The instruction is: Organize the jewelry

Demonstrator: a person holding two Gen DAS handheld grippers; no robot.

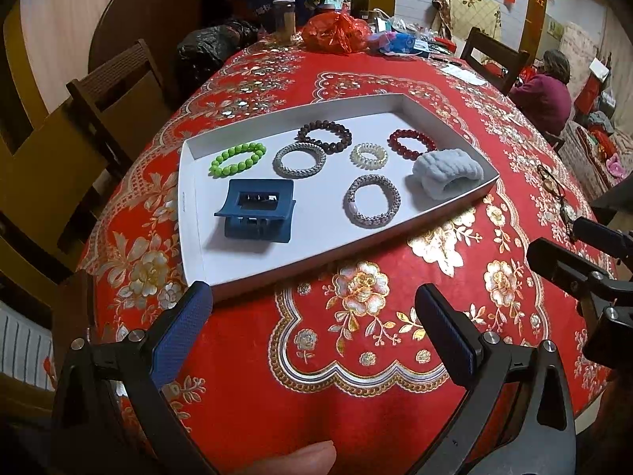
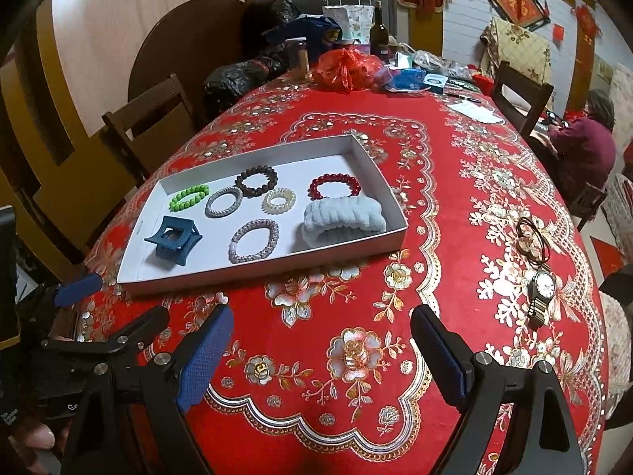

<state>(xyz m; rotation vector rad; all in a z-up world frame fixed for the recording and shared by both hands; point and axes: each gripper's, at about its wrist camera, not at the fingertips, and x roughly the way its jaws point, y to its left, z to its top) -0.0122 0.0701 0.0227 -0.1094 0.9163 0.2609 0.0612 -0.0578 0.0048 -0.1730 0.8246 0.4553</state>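
A shallow white tray (image 1: 190, 166) (image 2: 397, 233) lies on the red tablecloth and holds several pieces: a green bead bracelet (image 1: 236, 159) (image 2: 189, 196), a dark bead bracelet (image 1: 325, 136), a red bead bracelet (image 2: 334, 186), two silver bracelets, a coil hair tie (image 1: 368, 154), a blue claw clip (image 1: 257, 209) (image 2: 174, 241) and a fluffy pale band (image 1: 447, 174) (image 2: 342, 221). Outside the tray, to the right, lie a wristwatch (image 2: 542, 293) and a dark cord bracelet (image 2: 532, 239). My left gripper (image 1: 314, 308) stands open just in front of the tray. My right gripper (image 2: 322, 328) stands open over bare cloth, holding nothing.
Bags, a jar (image 2: 298, 55) and a dark bottle (image 2: 379, 29) crowd the table's far end. Wooden chairs (image 1: 114, 91) stand at the left and far right. A person in a maroon top (image 2: 585, 146) sits beyond the table on the right.
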